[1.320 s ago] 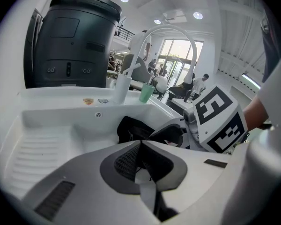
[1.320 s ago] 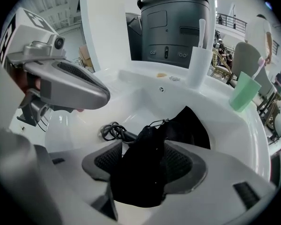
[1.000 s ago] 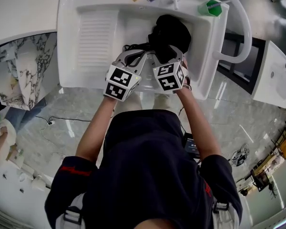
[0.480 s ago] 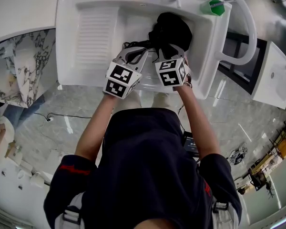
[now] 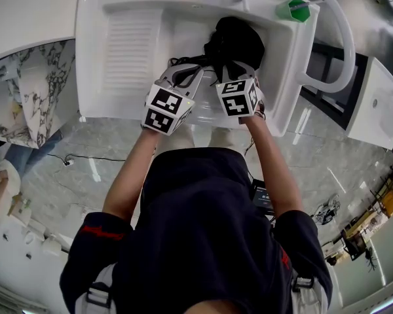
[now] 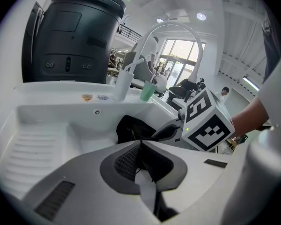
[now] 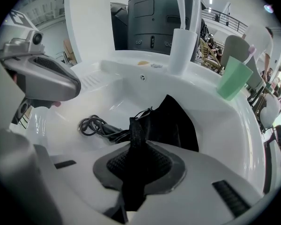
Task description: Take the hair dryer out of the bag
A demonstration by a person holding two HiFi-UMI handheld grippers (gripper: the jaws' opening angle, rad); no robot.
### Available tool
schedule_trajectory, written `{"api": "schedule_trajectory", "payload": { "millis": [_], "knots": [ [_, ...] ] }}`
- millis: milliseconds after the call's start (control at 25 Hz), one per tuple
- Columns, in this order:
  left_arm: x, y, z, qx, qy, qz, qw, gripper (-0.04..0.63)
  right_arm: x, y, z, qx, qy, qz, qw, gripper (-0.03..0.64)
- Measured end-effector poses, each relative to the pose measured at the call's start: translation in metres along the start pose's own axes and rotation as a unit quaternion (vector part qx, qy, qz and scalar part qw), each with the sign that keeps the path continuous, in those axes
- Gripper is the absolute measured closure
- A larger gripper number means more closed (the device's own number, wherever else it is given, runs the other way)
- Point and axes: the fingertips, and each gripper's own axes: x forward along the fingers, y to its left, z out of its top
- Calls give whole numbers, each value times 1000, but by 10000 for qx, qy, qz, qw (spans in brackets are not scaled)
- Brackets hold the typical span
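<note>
The hair dryer is hidden inside the black bag (image 5: 237, 39), which lies in the sink (image 5: 121, 18) toward 1 o'clock in the head view; only its coiled cord (image 7: 91, 124) shows, spilling out toward 9 o'clock. The left gripper (image 6: 139, 148) has its jaws pressed together, apparently on a thin edge of the bag; the right gripper (image 7: 133, 150) is closing on a fold of fabric at the mouth. Both pinches should take cloth only, on opposite lips, then draw apart. The bag's bulk runs roughly 12 to 6, so the dryer likely lies along that line, cord end toward the mouth
</note>
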Motion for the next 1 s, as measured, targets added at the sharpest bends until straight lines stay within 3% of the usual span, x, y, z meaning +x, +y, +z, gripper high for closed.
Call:
{"api": "schedule_trajectory", "payload": {
  "millis": [560,1000],
  "knots": [
    [14,2,-2,40,134,-91,9999,577,11,-35,0,544,29,38,9985,551],
    [24,0,-4,313,277,-276,9987,575,25,-57,2,652,17,62,9979,551]
  ]
}}
